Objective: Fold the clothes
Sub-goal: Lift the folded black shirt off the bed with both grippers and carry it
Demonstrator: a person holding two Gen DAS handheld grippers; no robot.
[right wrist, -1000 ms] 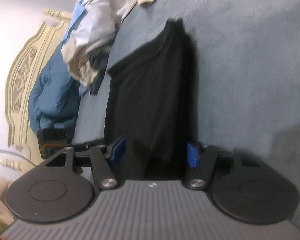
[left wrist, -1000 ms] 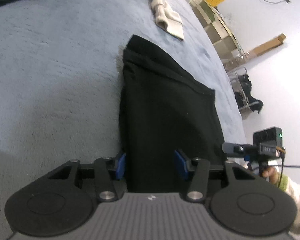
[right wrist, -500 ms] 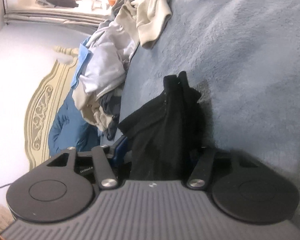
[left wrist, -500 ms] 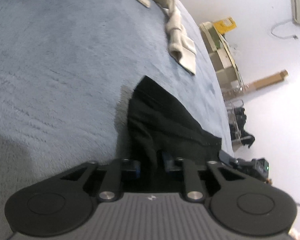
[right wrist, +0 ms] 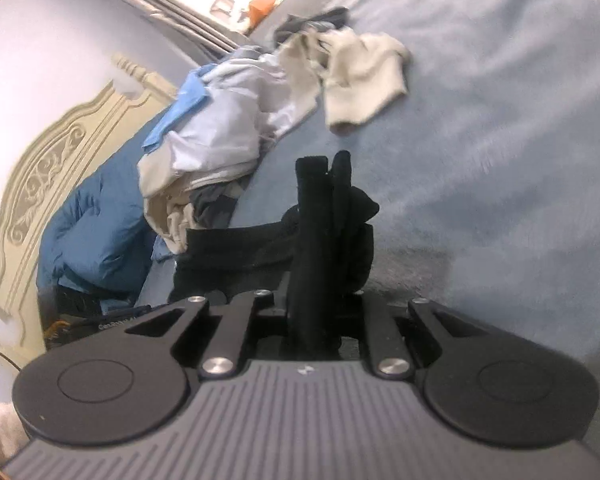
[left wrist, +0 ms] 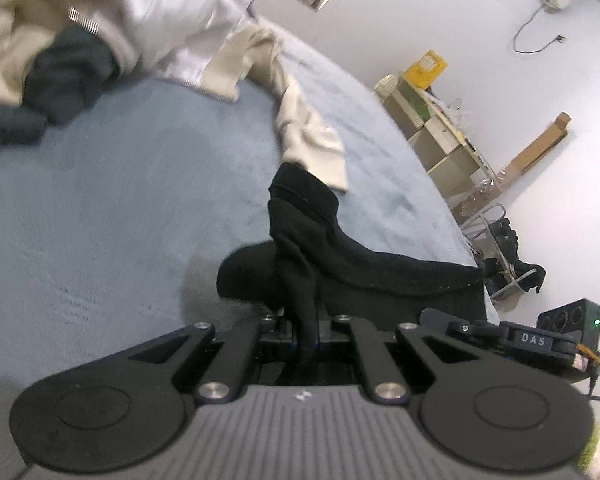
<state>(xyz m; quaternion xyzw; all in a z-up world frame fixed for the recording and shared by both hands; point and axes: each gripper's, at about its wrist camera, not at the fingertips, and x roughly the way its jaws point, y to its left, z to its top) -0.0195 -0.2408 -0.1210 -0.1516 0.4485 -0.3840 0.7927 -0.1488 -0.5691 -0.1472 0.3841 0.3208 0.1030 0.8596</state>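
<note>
A black garment (left wrist: 320,256) is held up off the blue bed cover (left wrist: 100,208), stretched between my two grippers. My left gripper (left wrist: 306,330) is shut on one edge of it; the cloth bunches between its jaws and runs right toward the right gripper's body (left wrist: 540,340). In the right wrist view my right gripper (right wrist: 314,320) is shut on the other edge of the black garment (right wrist: 320,216), which stands up in folds and sags left. The garment's far part droops near the cover (right wrist: 500,120).
A pile of unfolded clothes (left wrist: 120,28) lies at the far side of the bed, with a cream piece (left wrist: 312,136) trailing toward the black garment. The same pile (right wrist: 236,120) and a blue duvet (right wrist: 96,236) lie by the headboard. Shelves (left wrist: 440,132) stand beyond the bed.
Both grippers have closed on the black garment's near edge and lifted it. It lay flat on the cover a second ago; now it is bunched and raised, and both views tilt toward the room.
</note>
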